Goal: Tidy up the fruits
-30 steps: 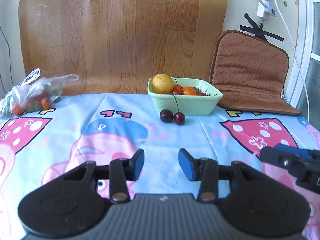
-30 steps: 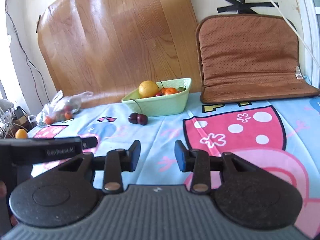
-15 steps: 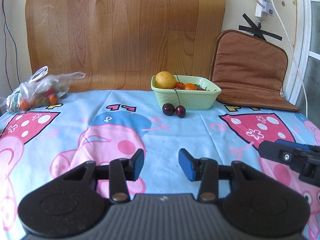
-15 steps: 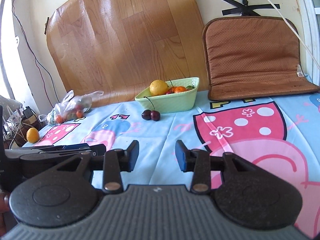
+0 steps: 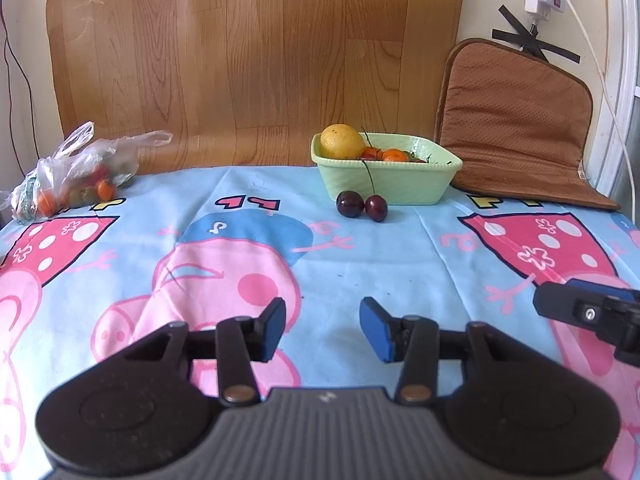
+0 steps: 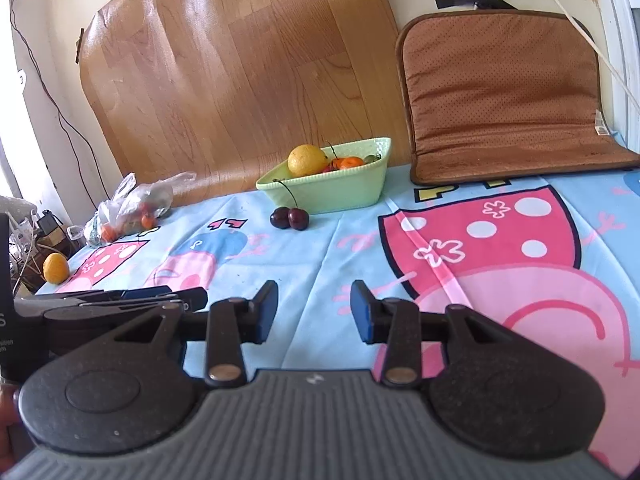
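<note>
Left wrist view first: the left gripper hovers over the cartoon tablecloth with its blue pads apart and only cloth showing between them, and those jaws have just been opening a touch. Off at the right edge, the tip of the right gripper pokes in, low over the pink print. Further out, two dark cherries lie on the cloth, joined by their stems, just in front of the pale green bowl. In that bowl sits a yellow citrus fruit at the left corner, with small orange and red fruits heaped beside it; what the greenish bits toward the far side are is hard to tell from here. Far left, a clear plastic bag of small fruits rests at the cloth's edge. A brown cushion leans against the wall to the right of the bowl, and a wood-grain board stands behind everything.

Over to the right wrist view: the right gripper's own jaws stand partly apart, holding nothing, above blue and pink cloth. One loose yellow-orange fruit sits at the cloth's left edge, well apart from the bowl.
</note>
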Demonstrator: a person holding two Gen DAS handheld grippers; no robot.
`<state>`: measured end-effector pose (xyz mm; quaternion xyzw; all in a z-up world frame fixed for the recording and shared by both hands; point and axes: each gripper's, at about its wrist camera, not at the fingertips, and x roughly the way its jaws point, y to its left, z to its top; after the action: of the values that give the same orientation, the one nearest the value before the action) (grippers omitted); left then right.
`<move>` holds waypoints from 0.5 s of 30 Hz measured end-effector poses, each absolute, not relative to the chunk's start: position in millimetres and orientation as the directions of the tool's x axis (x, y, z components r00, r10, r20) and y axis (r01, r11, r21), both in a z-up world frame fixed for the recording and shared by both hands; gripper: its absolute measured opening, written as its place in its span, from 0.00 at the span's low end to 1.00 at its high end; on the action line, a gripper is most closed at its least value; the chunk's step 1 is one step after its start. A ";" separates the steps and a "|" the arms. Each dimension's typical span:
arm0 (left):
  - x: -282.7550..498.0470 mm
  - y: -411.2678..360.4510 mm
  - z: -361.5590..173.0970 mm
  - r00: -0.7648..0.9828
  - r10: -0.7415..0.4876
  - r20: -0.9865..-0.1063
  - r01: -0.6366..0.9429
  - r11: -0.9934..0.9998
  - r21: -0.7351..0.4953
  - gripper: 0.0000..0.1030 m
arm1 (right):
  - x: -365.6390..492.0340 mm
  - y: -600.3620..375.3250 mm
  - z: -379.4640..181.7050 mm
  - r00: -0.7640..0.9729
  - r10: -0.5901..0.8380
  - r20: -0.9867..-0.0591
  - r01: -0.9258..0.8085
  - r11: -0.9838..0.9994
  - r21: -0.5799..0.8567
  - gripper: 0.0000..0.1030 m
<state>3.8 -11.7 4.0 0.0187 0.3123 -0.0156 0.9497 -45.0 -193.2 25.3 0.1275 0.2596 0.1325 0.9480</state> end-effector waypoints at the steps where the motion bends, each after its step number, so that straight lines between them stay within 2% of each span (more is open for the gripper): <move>1: 5.2 -11.7 3.3 0.804 -0.015 -0.594 0.040 0.999 0.029 0.41 | -44.1 -193.9 24.7 0.830 0.316 -0.460 -0.182 0.932 0.312 0.41; 15: 18.8 -10.5 0.3 0.803 -0.001 -0.597 0.039 0.998 0.051 0.41 | -33.0 -193.9 23.1 0.823 0.305 -0.479 -0.169 0.937 0.307 0.41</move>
<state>18.8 -10.5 0.3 0.0305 0.3141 -0.0107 0.9489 -33.0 -193.9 23.1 0.1263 0.2699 0.1251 0.9463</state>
